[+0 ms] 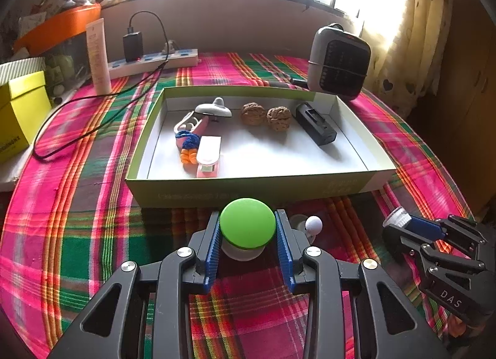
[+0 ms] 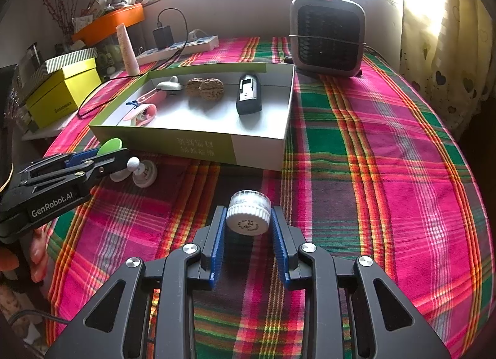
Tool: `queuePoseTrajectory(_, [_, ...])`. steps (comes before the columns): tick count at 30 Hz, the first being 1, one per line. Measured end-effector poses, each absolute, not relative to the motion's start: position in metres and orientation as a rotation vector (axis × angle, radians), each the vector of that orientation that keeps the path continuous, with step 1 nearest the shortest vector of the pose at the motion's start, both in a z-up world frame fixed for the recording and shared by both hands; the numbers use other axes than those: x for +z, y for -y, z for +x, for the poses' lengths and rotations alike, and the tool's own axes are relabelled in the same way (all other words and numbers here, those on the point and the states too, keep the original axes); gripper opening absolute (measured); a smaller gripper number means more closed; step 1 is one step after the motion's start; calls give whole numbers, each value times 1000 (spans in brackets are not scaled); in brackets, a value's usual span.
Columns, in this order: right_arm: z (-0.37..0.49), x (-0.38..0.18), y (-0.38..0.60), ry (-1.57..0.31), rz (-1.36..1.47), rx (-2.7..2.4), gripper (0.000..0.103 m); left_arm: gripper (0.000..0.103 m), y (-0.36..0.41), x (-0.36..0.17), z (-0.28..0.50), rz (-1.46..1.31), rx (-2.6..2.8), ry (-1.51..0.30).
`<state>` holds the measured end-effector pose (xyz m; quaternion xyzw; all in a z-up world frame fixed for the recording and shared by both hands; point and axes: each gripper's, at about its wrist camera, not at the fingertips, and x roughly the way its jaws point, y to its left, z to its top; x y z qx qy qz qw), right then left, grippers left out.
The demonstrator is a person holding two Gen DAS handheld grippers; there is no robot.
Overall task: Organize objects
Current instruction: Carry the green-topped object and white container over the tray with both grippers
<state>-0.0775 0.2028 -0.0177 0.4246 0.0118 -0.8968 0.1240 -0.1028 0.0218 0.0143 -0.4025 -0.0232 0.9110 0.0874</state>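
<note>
My left gripper [image 1: 248,228] is shut on a green-topped round object [image 1: 247,224], just in front of the shallow green-and-white box [image 1: 248,190]. My right gripper [image 2: 248,219] is shut on a small clear jar with a white ribbed lid [image 2: 248,213], in front of the box [image 2: 198,149]. The box holds two walnuts [image 1: 266,115], a black device [image 1: 315,124], a grey-white gadget [image 1: 213,108] and pink items [image 1: 208,154]. A small white ball-headed item [image 1: 313,224] and a white round piece [image 2: 145,173] lie on the cloth beside the left gripper.
The table has a pink and green plaid cloth [image 2: 372,157]. A grey heater [image 1: 339,63] stands behind the box. A power strip with charger [image 1: 152,59], a white tube [image 1: 98,55] and a yellow box [image 1: 18,111] are at the back left.
</note>
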Motion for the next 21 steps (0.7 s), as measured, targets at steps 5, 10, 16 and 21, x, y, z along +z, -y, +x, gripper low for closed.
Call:
queuePoseTrajectory(5, [-78, -18, -203, -34, 1238, -2615, 30, 31, -21, 15, -101, -1195, 2716, 68])
queuePoseTrajectory(10, [-77, -17, -201, -32, 1232, -2613, 30, 31, -20, 16, -100, -1192, 2720, 62])
queuePoseTrajectory(16, [-76, -15, -199, -31, 1219, -2610, 30, 31, -20, 17, -100, -1186, 2725, 63])
queuePoseTrajectory(21, [-75, -13, -198, -26, 1202, -2617, 30, 31, -20, 19, -98, -1179, 2730, 59])
